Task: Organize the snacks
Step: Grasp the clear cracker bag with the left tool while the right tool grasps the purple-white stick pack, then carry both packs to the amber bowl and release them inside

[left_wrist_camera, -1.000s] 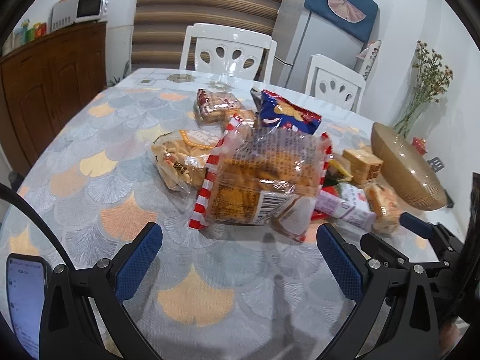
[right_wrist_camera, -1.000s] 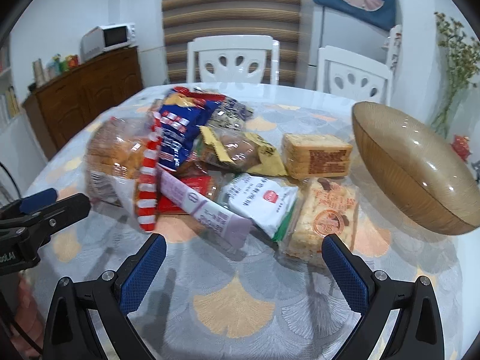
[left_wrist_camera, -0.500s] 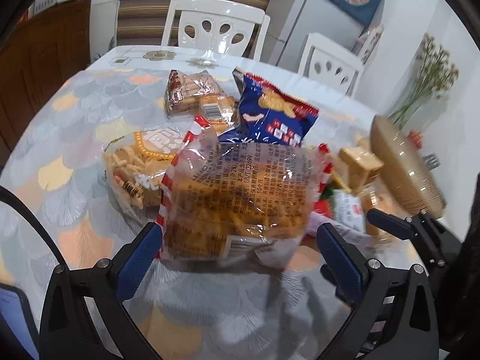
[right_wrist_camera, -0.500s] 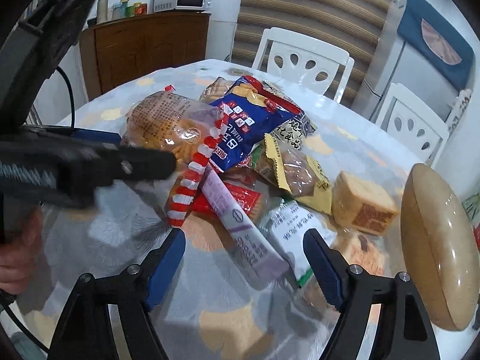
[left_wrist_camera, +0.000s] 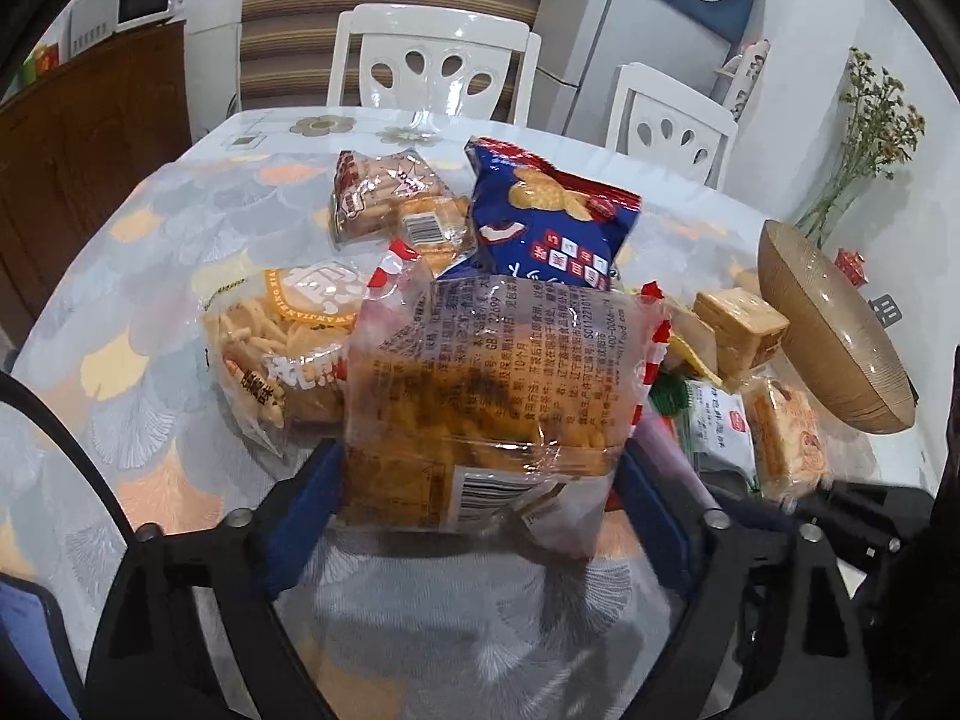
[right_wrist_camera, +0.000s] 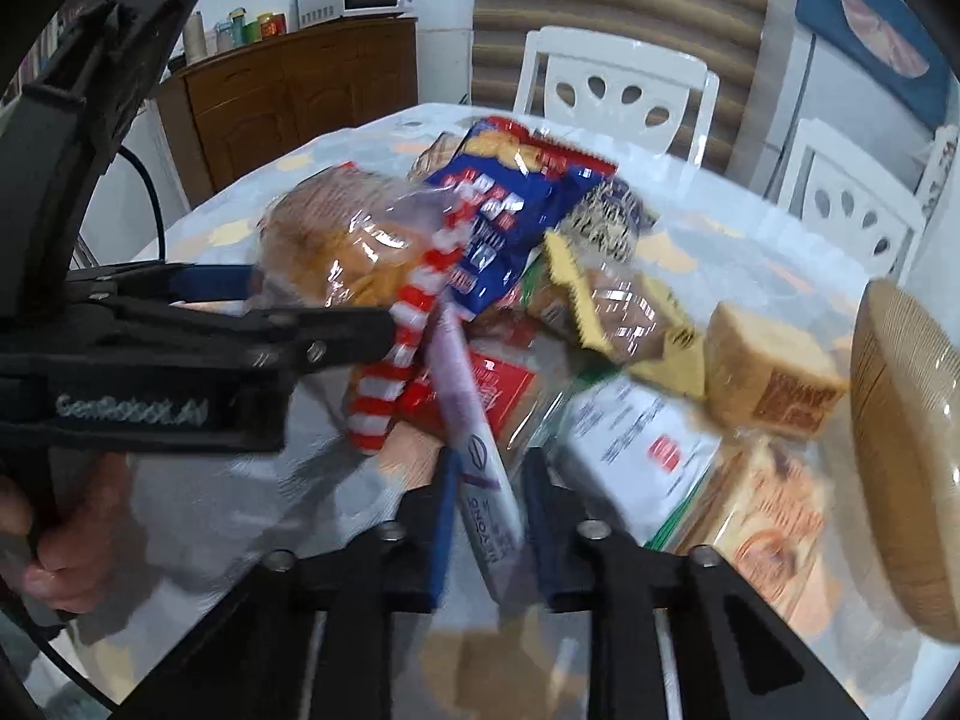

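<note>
The left gripper (left_wrist_camera: 480, 504) is down at the near edge of the snack pile, jaws closing in on the clear bag of orange crackers (left_wrist_camera: 498, 396) with the red-and-white striped edges; the bag sits between the blue pads, and they look to be touching its sides, though how firmly they press I can't tell. Just behind that cracker bag stands the blue snack bag (left_wrist_camera: 549, 222), and to the left of the cracker bag lies a clear pack of pale sticks (left_wrist_camera: 276, 336). Over to the right gripper (right_wrist_camera: 489, 525): its jaws are pressed in tight on the near end of the long purple-and-white stick pack (right_wrist_camera: 474, 420), which runs away from the gripper toward the cracker bag and lies across a red wrapper (right_wrist_camera: 492, 396). Right of the cracker bag, past the wrapped cakes (left_wrist_camera: 741, 330), the brown bowl (left_wrist_camera: 840, 336) sits on the patterned tablecloth (left_wrist_camera: 150, 276), well apart from both grippers.
</note>
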{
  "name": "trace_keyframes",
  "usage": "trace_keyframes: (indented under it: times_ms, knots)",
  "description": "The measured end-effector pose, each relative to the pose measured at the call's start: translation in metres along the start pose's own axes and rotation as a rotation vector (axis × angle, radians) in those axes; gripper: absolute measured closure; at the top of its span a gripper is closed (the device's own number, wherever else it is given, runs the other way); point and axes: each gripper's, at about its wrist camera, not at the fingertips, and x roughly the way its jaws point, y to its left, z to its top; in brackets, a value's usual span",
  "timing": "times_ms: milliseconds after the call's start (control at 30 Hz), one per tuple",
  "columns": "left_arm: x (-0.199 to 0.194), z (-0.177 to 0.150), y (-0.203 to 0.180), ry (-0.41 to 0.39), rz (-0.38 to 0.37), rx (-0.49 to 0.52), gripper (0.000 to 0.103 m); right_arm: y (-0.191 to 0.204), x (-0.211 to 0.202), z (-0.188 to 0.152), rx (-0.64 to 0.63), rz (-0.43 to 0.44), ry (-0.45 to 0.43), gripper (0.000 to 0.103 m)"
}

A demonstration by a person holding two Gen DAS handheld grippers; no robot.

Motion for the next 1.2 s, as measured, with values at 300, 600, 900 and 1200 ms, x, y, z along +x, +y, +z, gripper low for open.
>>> trace_keyframes:
  times_ms: [300,600,900,1200]
  knots:
    - [-0.038,-0.017,0.004,0.010,-0.113,0.003,0.025,-0.029,-0.040,-0.034,0.266,0.103,0.031,0.096]
    - [-0.049,-0.031,-0.030,0.103,-0.101,0.106,0.025,-0.049,-0.054,-0.060,0.372,0.040,0.069,0.096]
    - [-0.064,-0.017,-0.066,0.053,-0.107,0.186,0.025,-0.068,-0.077,-0.072,0.443,0.071,0.007,0.096]
    - [-0.067,0.033,-0.131,-0.004,-0.158,0.311,0.025,-0.116,-0.149,-0.052,0.525,-0.036,-0.157,0.096]
